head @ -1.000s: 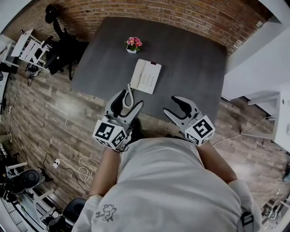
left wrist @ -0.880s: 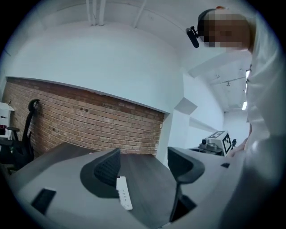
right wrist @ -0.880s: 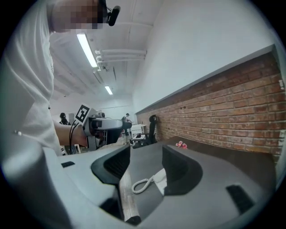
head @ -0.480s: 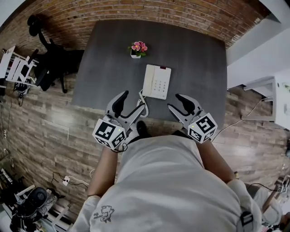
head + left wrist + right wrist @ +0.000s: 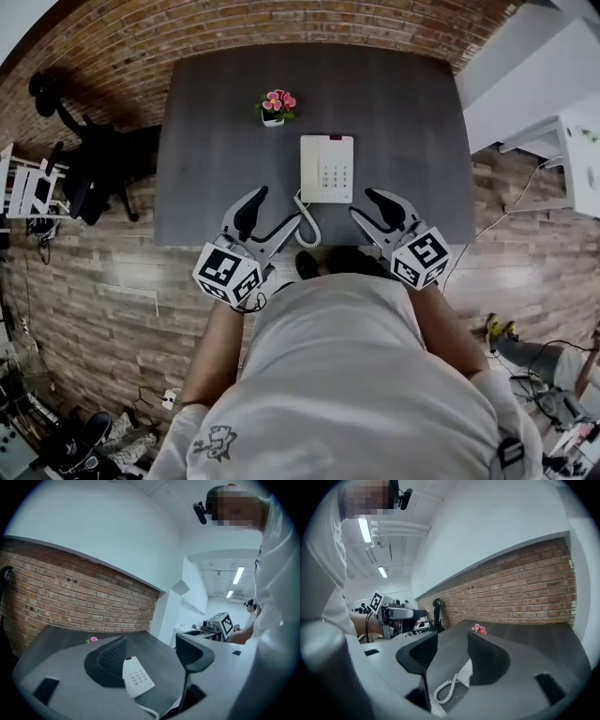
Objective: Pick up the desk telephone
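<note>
- Reaching over the near edge of the table [image 5: 216, 141], the left gripper [image 5: 272, 208] and right gripper [image 5: 363, 203] point forward and slightly down.
- Left fingers [image 5: 112, 656] stand apart, empty. Right fingers [image 5: 487, 660] are wide too, having just closed a little, with nothing between them.
- One desk telephone [image 5: 326, 169] lies flat mid-table just beyond both grippers, with one flower pot [image 5: 275, 105] behind it.

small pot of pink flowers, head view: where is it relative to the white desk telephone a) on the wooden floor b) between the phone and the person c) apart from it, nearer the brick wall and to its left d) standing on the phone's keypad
c: the small white pot of pink flowers stands on the dark grey table apart from the white desk telephone, further toward the brick wall and to the telephone's left in the picture.
</note>
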